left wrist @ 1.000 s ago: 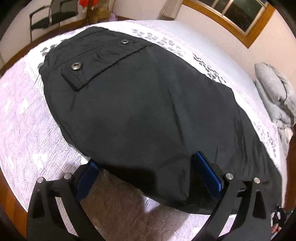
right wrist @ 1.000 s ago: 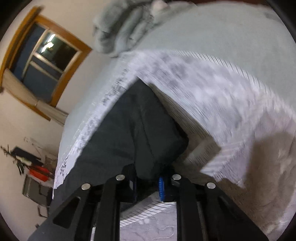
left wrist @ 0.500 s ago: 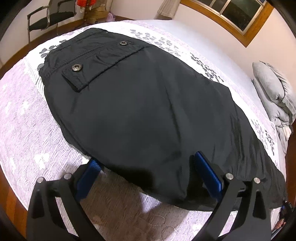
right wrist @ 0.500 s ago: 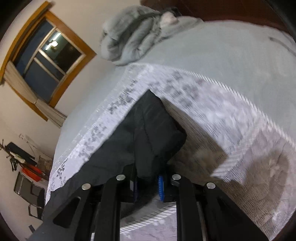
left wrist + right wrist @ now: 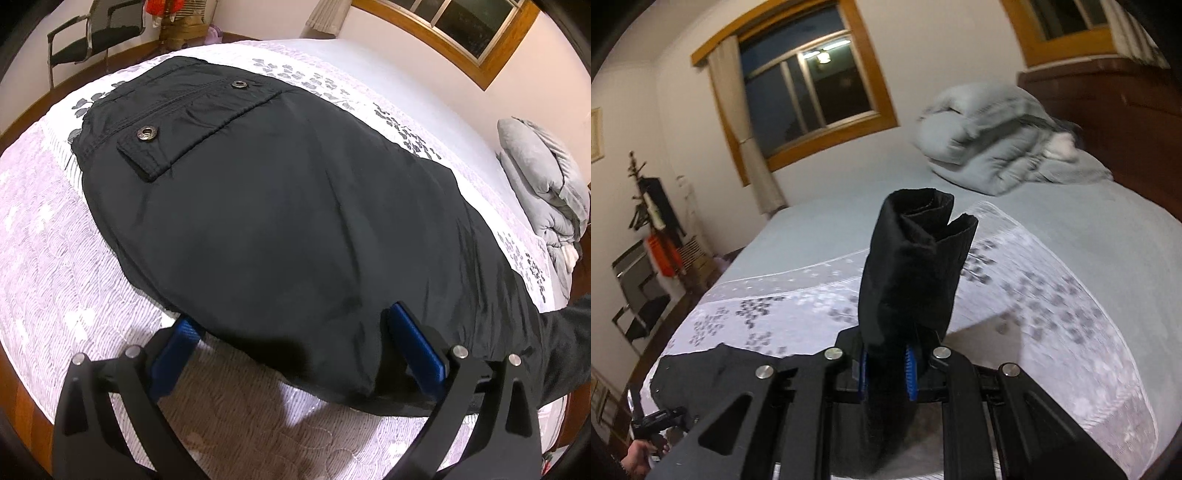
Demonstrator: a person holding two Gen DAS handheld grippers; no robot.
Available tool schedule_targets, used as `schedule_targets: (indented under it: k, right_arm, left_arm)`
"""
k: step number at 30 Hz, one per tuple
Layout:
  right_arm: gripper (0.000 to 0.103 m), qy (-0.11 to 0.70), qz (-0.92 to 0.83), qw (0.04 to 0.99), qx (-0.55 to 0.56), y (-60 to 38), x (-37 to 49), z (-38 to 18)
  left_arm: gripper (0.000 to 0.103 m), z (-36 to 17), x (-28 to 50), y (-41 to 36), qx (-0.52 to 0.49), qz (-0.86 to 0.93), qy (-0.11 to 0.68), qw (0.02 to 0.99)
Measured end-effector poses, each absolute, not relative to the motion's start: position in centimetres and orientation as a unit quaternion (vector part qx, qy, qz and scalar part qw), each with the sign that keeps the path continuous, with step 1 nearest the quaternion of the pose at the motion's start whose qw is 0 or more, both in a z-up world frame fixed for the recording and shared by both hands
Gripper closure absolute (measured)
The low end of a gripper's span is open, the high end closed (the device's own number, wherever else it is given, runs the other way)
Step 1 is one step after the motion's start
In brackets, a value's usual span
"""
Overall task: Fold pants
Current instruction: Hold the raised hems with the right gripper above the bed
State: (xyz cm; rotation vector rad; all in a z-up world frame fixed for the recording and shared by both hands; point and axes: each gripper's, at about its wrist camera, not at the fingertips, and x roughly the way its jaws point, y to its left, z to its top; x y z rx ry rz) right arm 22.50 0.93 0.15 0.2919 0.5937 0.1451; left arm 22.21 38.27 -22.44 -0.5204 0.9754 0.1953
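Your right gripper (image 5: 888, 373) – jaws pinching the black fabric pants (image 5: 912, 266) hem; your left gripper (image 5: 295, 350) – jaws spread astride the pants' edge on the bed (image 5: 55, 258).

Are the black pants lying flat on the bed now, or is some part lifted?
Partly lifted. The right gripper pinches the leg end of the pants and holds it upright above the bed; the waist part lies spread flat.

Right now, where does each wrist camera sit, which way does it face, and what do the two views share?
Left wrist: behind the open left tongs, angled down over the pants on the bed; both blue fingers show.
Right wrist: behind the right tongs, shut on the raised pant cuffs, facing the window; a hand shows at lower left.
Shared: pants, bed, grey duvet.
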Motion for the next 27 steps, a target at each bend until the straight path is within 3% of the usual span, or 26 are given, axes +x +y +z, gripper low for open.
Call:
schedule_targets:
  k: [14, 27]
  right_arm:
    - [0.088, 0.288, 0.148, 0.942, 0.091, 10.4, 23.0, 2.4]
    - [0.088, 0.321, 0.208, 0.922, 0.059, 17.2, 23.5, 0.6]
  left_arm:
    - [0.003, -22.7, 22.2, 38.5, -0.246, 0.085, 0.461, 0.848]
    - [0.003, -23.0, 21.8, 38.6, -0.246, 0.081, 0.459, 0.850]
